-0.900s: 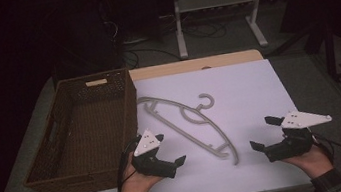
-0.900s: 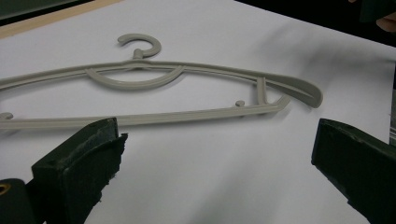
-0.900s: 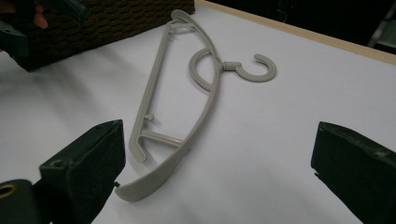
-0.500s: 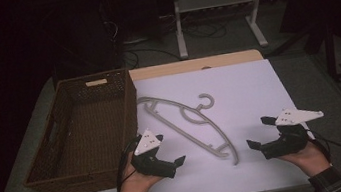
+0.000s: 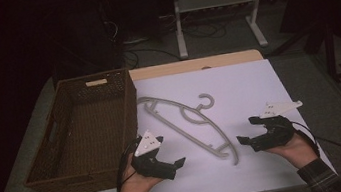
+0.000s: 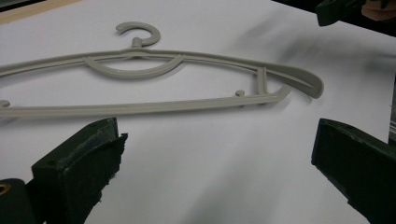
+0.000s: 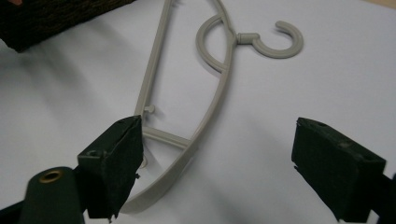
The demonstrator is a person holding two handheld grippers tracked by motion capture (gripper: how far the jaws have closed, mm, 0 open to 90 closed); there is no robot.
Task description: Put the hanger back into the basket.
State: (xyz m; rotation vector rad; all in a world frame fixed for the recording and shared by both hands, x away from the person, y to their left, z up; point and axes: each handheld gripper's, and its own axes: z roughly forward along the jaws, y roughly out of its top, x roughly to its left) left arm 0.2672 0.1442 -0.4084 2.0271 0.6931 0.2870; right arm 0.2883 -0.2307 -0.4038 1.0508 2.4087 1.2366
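A grey plastic hanger [image 5: 201, 112] lies flat on the white tabletop, slanting from beside the basket toward the front middle. My left gripper [image 5: 170, 150] is held just left of the hanger's near end, open and holding nothing. In the left gripper view the hanger [image 6: 140, 108] stretches across beyond my left gripper [image 6: 217, 135], with bare table between the jaws. My right gripper [image 5: 248, 130] is open to the right of that same end. In the right gripper view the hanger [image 7: 152, 63] ends by the left jaw of my right gripper [image 7: 224, 140].
A dark wicker basket [image 5: 69, 178] stands along the table's left side, with nothing visible inside it. The white sheet [image 5: 258, 88] covers the table to the right of it. Metal stand legs [image 5: 178, 24] and cables sit on the floor beyond the far edge.
My right gripper has shifted left, closer to the hanger's near end. The left gripper and the hanger have stayed about where they were.
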